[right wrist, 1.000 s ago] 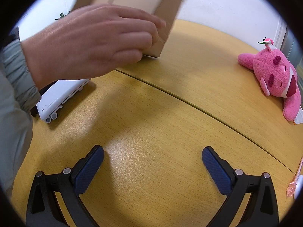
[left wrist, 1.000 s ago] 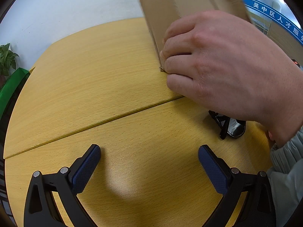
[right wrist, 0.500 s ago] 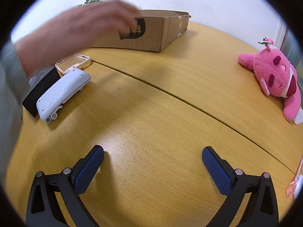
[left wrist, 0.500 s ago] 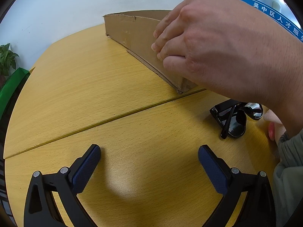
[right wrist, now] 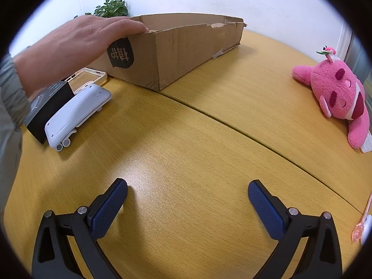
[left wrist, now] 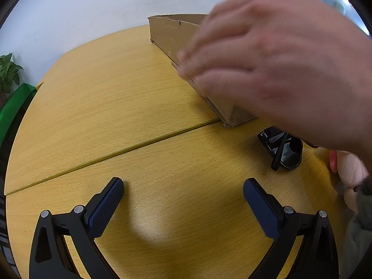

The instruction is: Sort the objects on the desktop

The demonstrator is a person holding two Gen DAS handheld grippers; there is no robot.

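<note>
A long open cardboard box [right wrist: 186,46] lies on the yellow wooden table [right wrist: 186,139]; it also shows in the left wrist view [left wrist: 172,34]. A bare hand [right wrist: 76,44] rests on its near end and blurs across the left wrist view [left wrist: 279,65]. Black sunglasses [left wrist: 283,151] lie near the box. A white device [right wrist: 76,114], a black box [right wrist: 46,107] and a clear phone case [right wrist: 88,74] lie at the left. A pink plush toy [right wrist: 337,93] lies at the right. My left gripper [left wrist: 183,195] and right gripper [right wrist: 188,197] are open and empty above the table.
A pink spoon-like item [right wrist: 362,223] lies at the table's right edge. A potted plant [right wrist: 111,7] stands behind the box. A green object [left wrist: 14,107] and a plant [left wrist: 9,72] sit past the table's left edge. A pale plush part [left wrist: 348,169] lies by the sunglasses.
The hand set the cardboard box down flat on the table and now draws back along its near end. Both grippers have stayed still and open.
</note>
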